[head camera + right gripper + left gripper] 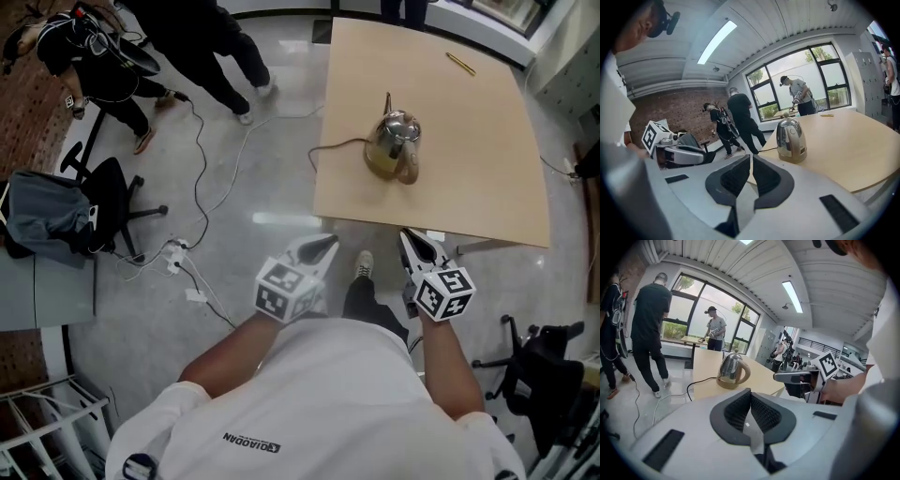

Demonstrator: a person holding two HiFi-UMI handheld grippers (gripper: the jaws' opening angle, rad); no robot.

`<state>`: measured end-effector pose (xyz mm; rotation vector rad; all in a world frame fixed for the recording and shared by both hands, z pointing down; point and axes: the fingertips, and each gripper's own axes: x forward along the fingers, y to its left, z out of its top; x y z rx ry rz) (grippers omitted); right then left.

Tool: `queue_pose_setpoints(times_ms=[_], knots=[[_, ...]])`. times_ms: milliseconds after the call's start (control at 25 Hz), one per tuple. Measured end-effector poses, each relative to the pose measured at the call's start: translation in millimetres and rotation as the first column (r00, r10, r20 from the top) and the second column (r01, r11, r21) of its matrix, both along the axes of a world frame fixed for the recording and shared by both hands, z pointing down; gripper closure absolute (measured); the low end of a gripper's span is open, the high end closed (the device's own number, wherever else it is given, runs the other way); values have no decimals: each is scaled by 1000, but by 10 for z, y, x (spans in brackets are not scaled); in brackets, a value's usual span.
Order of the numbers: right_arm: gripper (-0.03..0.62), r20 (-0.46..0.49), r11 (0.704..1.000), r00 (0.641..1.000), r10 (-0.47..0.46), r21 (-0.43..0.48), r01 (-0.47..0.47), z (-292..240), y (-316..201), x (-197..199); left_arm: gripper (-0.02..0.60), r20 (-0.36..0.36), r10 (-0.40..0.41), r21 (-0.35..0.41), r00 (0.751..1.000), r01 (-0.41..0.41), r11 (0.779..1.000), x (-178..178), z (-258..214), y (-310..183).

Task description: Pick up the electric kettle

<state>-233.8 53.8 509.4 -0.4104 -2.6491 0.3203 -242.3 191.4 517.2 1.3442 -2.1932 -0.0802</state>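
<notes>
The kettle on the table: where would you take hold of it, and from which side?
Probably by its tan loop handle, coming in from the near edge of the table. The kettle stands upright with that handle turned toward the person, and the cord trails off to the left, so nothing blocks the approach.

Light wooden table [469, 178] in front of me. My electric kettle [394, 145] sits upright on it near the left edge, its black cord [339, 146] runs off that edge, and a thin yellow stick [459, 63] lies at the far corner.
</notes>
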Motion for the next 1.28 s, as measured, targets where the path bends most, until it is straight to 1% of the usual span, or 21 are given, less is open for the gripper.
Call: queue_pose_setpoints(times_ms=[80, 320, 400, 480, 640, 720, 880, 1000, 1120, 1200, 1280], knots=[[565, -4, 1000, 1000, 14, 23, -14, 34, -103, -146, 586, 3, -4, -10, 1000, 4, 1000, -75, 28, -26], [560, -12, 990, 999, 51, 133, -49, 184, -485, -618, 586, 3, -30, -13, 1000, 30, 999, -368, 32, -195], [500, -25, 986, 998, 55, 157, -50, 255, -606, -786, 586, 2, -43, -11, 999, 43, 999, -464, 30, -261], [462, -46, 981, 997, 60, 188, -50, 339, -710, -946, 586, 0, -56, -10, 998, 56, 998, -543, 21, -307], [416, -76, 970, 994, 76, 236, -56, 478, -889, -1244, 586, -7, -85, -17, 996, 85, 996, -677, 28, -356], [408, -96, 970, 993, 70, 239, -46, 566, -920, -1396, 586, -9, -103, -21, 995, 103, 994, -746, 47, -363], [407, -136, 978, 990, 43, 209, -14, 750, -874, -1620, 586, -21, -132, -33, 991, 131, 991, -819, 56, -362], [408, -147, 983, 988, 46, 181, -19, 871, -855, -1741, 586, -39, -149, -45, 988, 147, 988, -855, 89, -347], [408, -112, 984, 990, 84, 167, -65, 904, -900, -1807, 586, -63, -169, -35, 984, 167, 985, -888, 84, -336], [410, -78, 983, 992, 97, 165, -83, 908, -916, -1820, 586, -65, -181, -38, 981, 179, 983, -914, 85, -321], [410, -56, 977, 995, 85, 198, -72, 927, -915, -1824, 586, -64, -189, -45, 980, 186, 982, -927, 104, -305]])
